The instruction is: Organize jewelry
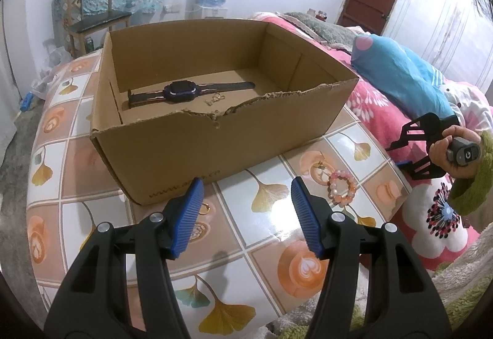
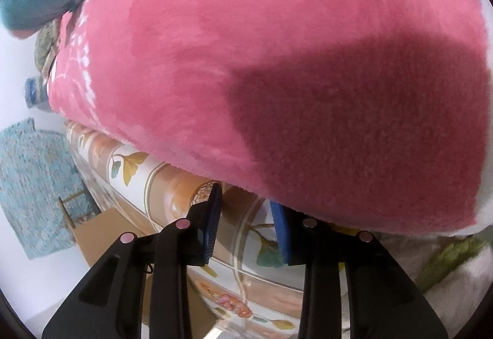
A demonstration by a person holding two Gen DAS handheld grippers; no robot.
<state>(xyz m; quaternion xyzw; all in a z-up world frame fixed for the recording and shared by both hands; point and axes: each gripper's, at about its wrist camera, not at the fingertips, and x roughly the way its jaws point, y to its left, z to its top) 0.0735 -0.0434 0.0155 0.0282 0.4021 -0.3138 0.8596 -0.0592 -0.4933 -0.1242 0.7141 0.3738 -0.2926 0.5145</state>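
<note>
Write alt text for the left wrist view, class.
An open cardboard box on a patterned table holds a watch. A pink bead bracelet lies outside it, beyond the open, empty left gripper.

The left gripper (image 1: pixel 246 185) points forward and down toward 12 o'clock, its blue pads (image 1: pixel 188 209) set apart with nothing between them. At 3 o'clock in the left wrist view, a hand (image 1: pixel 446 154) in a green sleeve (image 1: pixel 471 181) grips the right gripper (image 2: pixel 246 203) by its handle. That gripper's jaws stand partly apart, empty, angled steeply down.
</note>
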